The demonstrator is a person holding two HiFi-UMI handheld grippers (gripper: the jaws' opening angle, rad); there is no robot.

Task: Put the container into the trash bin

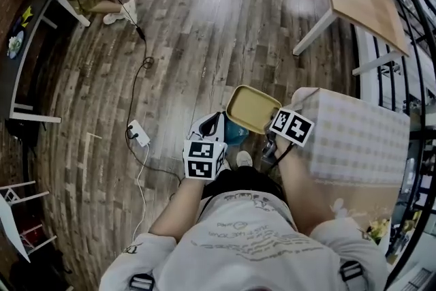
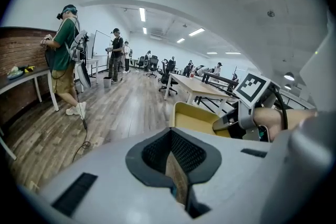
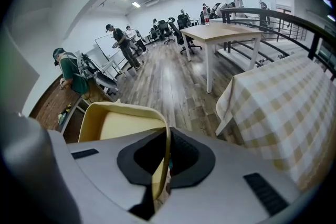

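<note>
The right gripper (image 3: 164,159) is clamped on the rim wall of the yellow container (image 1: 251,108), gripping the edge nearest the person. The container hangs tilted in the air over the wooden floor (image 1: 191,44), just beside the near left corner of the checked-cloth table (image 1: 354,140). The left gripper (image 2: 176,165), close beside the container, seems to have its jaws together on nothing

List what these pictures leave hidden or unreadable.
- Trash bin: in no view.
- Left gripper: brown strip between its jaws, left gripper view; floor or held thing, unclear.
- Container: lower part, right gripper view, behind the right gripper clamped on its rim.
- Blue thing, head view: mostly under the container.
</note>
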